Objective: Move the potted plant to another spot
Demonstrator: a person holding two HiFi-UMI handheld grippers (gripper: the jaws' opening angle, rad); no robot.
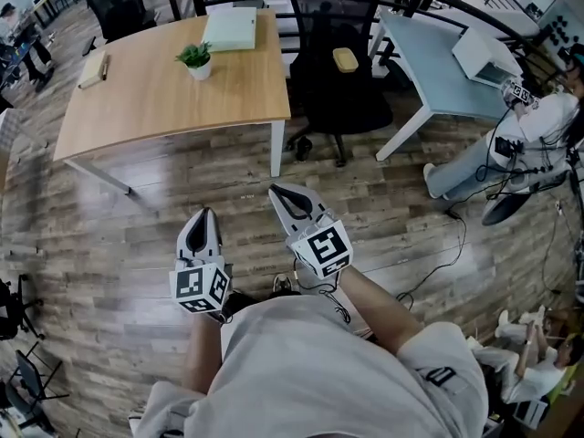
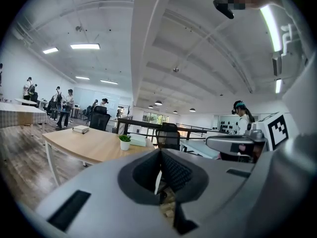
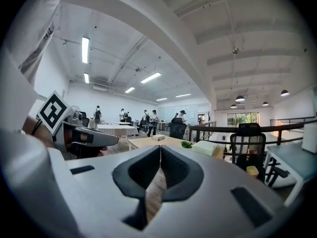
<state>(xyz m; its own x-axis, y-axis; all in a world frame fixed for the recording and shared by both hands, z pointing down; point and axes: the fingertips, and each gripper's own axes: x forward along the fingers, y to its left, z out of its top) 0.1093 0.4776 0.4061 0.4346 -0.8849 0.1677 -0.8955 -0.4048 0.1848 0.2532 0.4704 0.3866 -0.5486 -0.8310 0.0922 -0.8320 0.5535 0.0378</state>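
A small potted plant [image 1: 195,60], green leaves in a white pot, stands on the wooden table [image 1: 146,99] toward its far right side. Both grippers hang over the wood floor, well short of the table. My left gripper [image 1: 203,214] is shut with nothing in it and points toward the table. To its right, my right gripper [image 1: 276,191] is also shut and empty. The left gripper view has the plant [image 2: 125,142] far beyond the closed left gripper [image 2: 159,153]. In the right gripper view the plant [image 3: 186,144] is a small green spot past the closed right gripper [image 3: 160,148].
A white box [image 1: 230,27] lies behind the plant and a book [image 1: 94,69] at the table's left end. A black office chair [image 1: 338,53] stands right of the table, then a pale blue desk [image 1: 429,53]. A seated person [image 1: 511,144] and floor cables [image 1: 456,235] are at right.
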